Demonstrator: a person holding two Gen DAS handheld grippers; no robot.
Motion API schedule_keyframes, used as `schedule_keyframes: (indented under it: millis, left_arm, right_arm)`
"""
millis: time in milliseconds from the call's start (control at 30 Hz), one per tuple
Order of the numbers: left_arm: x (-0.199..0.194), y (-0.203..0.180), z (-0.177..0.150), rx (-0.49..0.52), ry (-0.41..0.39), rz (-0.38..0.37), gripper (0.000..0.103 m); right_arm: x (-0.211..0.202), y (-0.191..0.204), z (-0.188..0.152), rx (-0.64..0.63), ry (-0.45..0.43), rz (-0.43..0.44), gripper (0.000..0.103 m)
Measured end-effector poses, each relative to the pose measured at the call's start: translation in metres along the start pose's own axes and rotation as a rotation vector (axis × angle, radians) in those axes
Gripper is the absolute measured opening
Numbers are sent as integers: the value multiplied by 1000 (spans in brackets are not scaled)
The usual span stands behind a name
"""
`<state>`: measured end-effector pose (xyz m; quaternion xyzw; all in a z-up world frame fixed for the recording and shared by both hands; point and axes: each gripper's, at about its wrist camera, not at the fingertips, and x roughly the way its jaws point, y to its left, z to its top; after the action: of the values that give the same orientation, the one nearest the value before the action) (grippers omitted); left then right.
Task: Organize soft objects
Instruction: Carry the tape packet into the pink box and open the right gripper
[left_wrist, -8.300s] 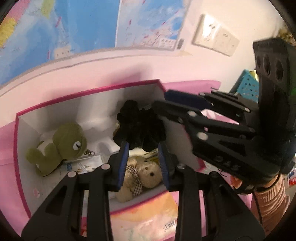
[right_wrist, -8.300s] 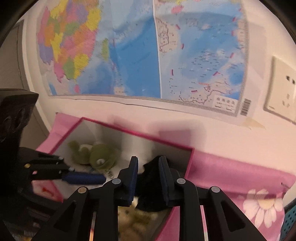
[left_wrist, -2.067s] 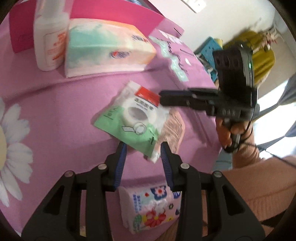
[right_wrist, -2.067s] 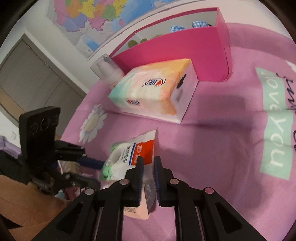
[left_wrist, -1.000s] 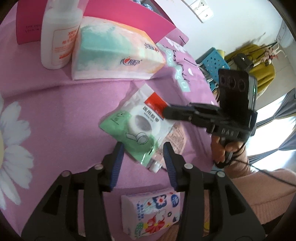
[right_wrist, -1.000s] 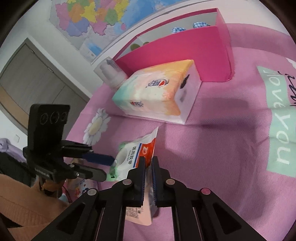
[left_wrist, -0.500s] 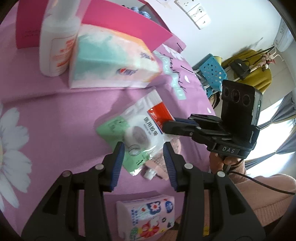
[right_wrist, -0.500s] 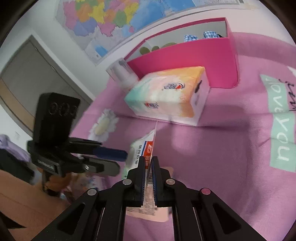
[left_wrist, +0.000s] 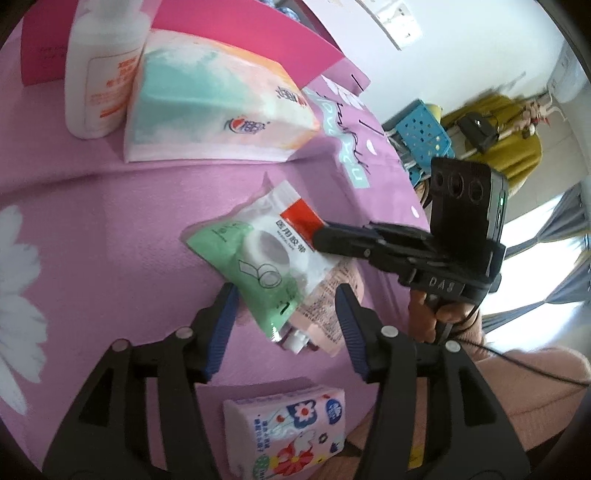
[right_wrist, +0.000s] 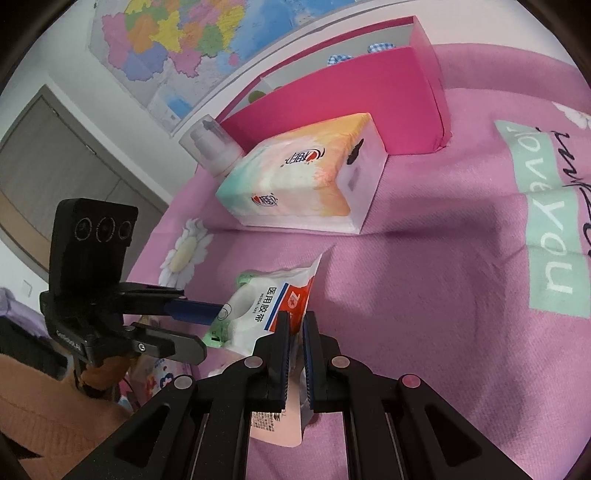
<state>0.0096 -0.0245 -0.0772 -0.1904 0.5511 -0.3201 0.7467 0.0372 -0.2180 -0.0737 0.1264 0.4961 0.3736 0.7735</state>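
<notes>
Tape packet clamped in right tongs.

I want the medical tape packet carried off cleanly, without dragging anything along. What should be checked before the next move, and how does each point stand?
1. Right gripper shut on the medical tape packet: ok, clamped at its red corner.
2. Left gripper clear of the packet: ok, jaws opening, pads either side without pressing.
3. Pink sachet under the packet stays behind: cannot tell, it may be caught in the right grip.
4. Tissue box apart from the packet: ok.
5. Pocket tissue pack out of the way: ok, nearer than the left fingertips.
</notes>
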Motion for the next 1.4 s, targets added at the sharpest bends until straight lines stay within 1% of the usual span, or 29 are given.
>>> schedule_keyframes:
  millis: [67,100,133,167,233,367,467,567,633,733,800,900,1067,1200,1267,1333,1367,1400]
  left_arm:
    - [-1,2,0,-8,-4,-7,56]
    - [-2,2,-1,-11,-8,-5,52]
    - [-2,2,0,-14,-11,-1,48]
    - [-3,2,0,-16,-14,2,46]
    - [-7,1,0,-15,-28,9,39]
    - [-22,-7,6,6,-66,17,37]
    - [-38,-19,16,55,-105,40,37]
    - [-57,-33,34,113,-159,80,37]
    - [-68,-40,49,146,-191,114,37]
    - [-82,-47,74,191,-231,180,37]
    - [-88,-47,93,207,-244,212,37]
    - [-92,-41,119,205,-248,252,37]
    - [-94,-26,151,182,-243,310,37]
    - [-90,-12,166,160,-230,344,37]
    - [-85,-5,172,149,-221,375,37]
    - [-80,2,177,134,-207,381,37]
    - [-77,5,179,129,-204,389,37]
    - [-75,8,180,124,-202,404,37]
  right_arm:
    - [-2,-2,0,5,-2,16,6]
    - [-3,-1,0,10,-2,40,6]
    - [-4,0,0,9,-5,46,6]
    - [-5,3,0,1,-11,48,6]
    - [-9,7,0,-5,-21,61,6]
    - [-25,19,8,-30,-61,81,6]
    - [-35,28,18,-63,-95,92,6]
    - [-44,39,36,-96,-145,101,6]
    - [-50,43,54,-109,-188,101,6]
    - [-53,49,80,-132,-248,95,7]
    - [-51,50,97,-137,-275,92,7]
    - [-43,52,125,-132,-314,85,7]
    - [-22,41,162,-85,-320,100,8]
    - [-6,30,177,-49,-309,115,8]
    - [3,26,185,-38,-303,100,8]
    - [16,21,190,-23,-275,90,9]
    - [23,20,191,-20,-255,74,11]
    - [28,19,193,-20,-241,51,15]
